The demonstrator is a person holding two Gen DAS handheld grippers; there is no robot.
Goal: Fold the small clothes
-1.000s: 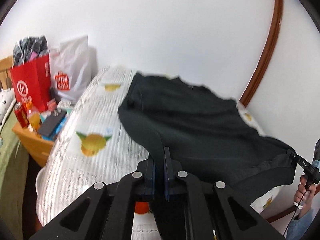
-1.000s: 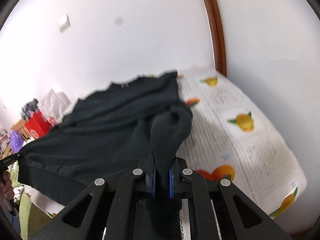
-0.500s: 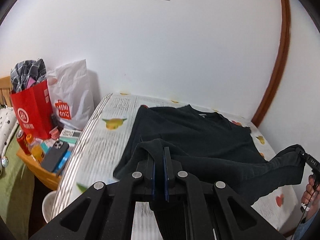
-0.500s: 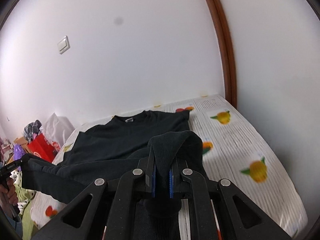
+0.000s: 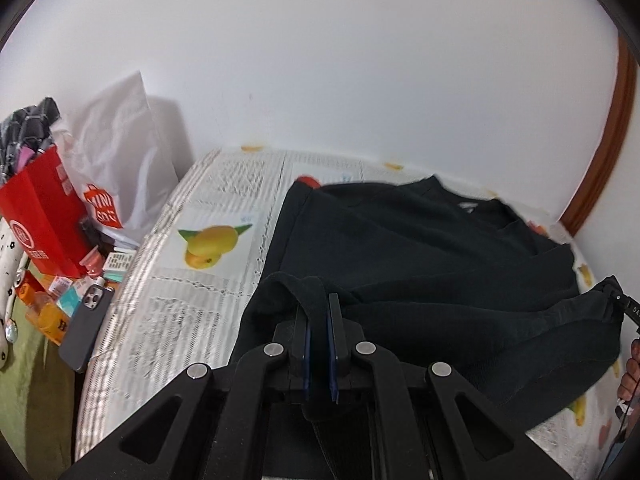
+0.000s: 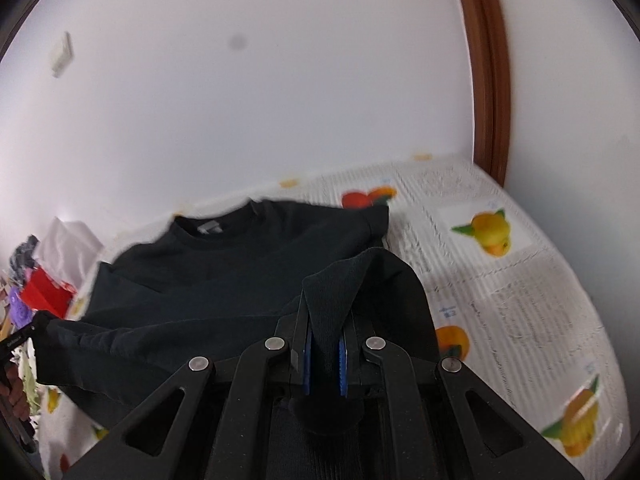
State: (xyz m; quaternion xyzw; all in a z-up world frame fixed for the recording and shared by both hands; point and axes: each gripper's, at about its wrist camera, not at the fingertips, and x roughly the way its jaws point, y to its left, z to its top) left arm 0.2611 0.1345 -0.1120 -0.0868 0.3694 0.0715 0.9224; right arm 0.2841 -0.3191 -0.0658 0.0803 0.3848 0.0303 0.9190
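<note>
both tongs are clamped on the black sweatshirt point(image 5: 420, 248): the left gripper point(image 5: 319, 312) pinches one corner of its ribbed hem, and the right gripper point(image 6: 325, 320) pinches the other corner, with a thick bunch of cloth between its blue pads. ahead of the tongs the upper part of the sweatshirt lies flat on the bed point(image 6: 520, 280), its collar toward the wall; the lower part hangs lifted between the two grips.

i judge the step in hand is the first fold, bringing the hem forward over the chest. the next move calls for carrying both corners at the same height and same pace toward the collar, then laying them down level with the shoulders before letting go, so the fold line stays straight.

to the left of the left tongs, beside the bed, stand a red paper bag point(image 5: 40, 216) and a white plastic bag point(image 5: 120, 152), and a dark phone point(image 5: 86, 320) lies close to the bed edge. they are off the cloth's path; nothing lies on the sheet ahead.
</note>
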